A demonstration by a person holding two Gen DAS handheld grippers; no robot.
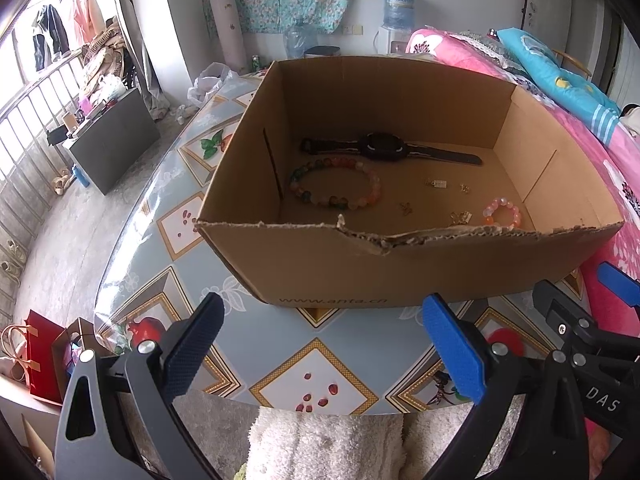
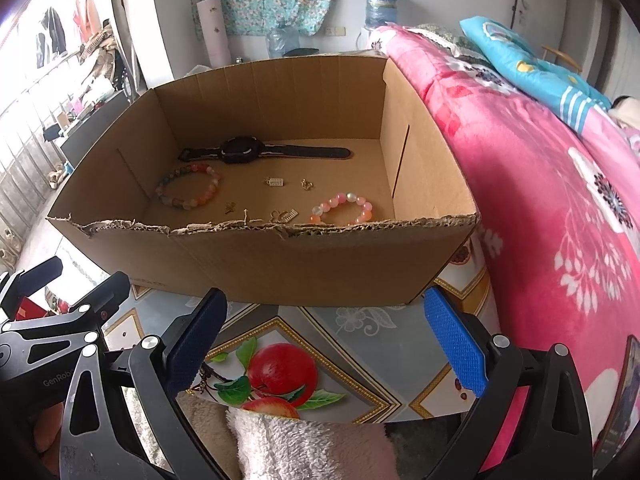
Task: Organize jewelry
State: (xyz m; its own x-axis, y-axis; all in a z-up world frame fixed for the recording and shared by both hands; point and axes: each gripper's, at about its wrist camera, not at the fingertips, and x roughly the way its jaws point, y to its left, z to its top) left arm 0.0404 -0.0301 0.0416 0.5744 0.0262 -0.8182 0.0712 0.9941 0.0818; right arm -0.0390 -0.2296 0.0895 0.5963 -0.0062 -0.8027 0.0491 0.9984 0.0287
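An open cardboard box (image 1: 320, 268) (image 2: 248, 264) stands on the patterned table. Inside lie a black watch (image 1: 384, 147) (image 2: 244, 151), a large multicoloured bead bracelet (image 1: 335, 184) (image 2: 188, 186), a small pink bead bracelet (image 1: 502, 213) (image 2: 342, 208) and several small gold charms (image 1: 438, 184) (image 2: 275, 181). My left gripper (image 1: 324, 352) is open and empty, in front of the box's near wall. My right gripper (image 2: 326, 344) is open and empty, also in front of the box. Each gripper shows at the edge of the other's view.
The table (image 1: 316, 376) has a glossy fruit-print cover. A bed with a pink floral quilt (image 2: 560, 184) lies along the right. A white fluffy cloth (image 2: 304, 444) sits at the table's near edge. A low grey cabinet (image 1: 116, 140) stands on the floor to the left.
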